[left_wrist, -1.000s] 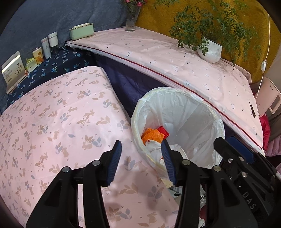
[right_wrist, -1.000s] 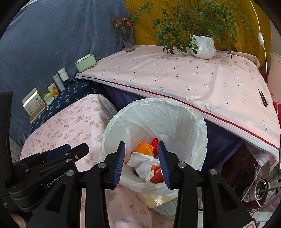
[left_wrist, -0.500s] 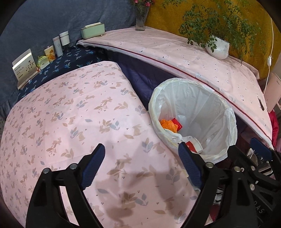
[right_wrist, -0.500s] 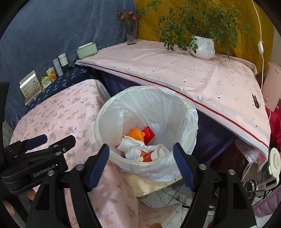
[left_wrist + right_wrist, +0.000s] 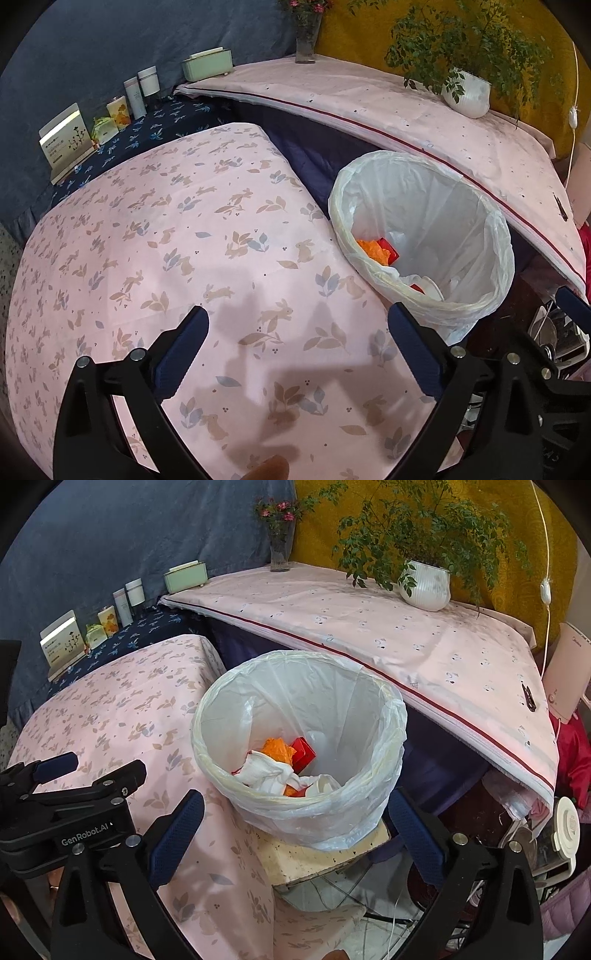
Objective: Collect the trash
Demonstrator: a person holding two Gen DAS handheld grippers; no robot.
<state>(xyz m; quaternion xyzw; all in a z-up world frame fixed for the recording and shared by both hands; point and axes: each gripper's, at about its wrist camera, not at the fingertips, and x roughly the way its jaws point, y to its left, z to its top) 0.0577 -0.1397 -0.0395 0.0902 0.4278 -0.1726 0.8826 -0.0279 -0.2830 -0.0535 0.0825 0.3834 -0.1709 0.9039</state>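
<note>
A bin lined with a white plastic bag (image 5: 476, 229) (image 5: 354, 709) stands beside the pink rabbit-print table (image 5: 184, 240). Inside lie orange trash (image 5: 277, 749), a red piece (image 5: 303, 753), crumpled white paper (image 5: 269, 773) and a white cup (image 5: 322, 785). My left gripper (image 5: 299, 354) is open and empty above the pink table, left of the bin. My right gripper (image 5: 295, 834) is open and empty, just in front of the bin's near rim. The left gripper also shows in the right wrist view (image 5: 88, 775) at the left.
A second pink-covered table (image 5: 388, 627) runs behind the bin with a white potted plant (image 5: 424, 585), a flower vase (image 5: 279, 550) and a green box (image 5: 184, 576). Small bottles and cards (image 5: 92, 627) stand on the dark blue cloth. Clutter (image 5: 554, 830) sits at right.
Both grippers opened wide from nearly shut over the bin. Both pulled back from the bin, the left one moving over the pink table. White paper and a cup now lie in the bin.
</note>
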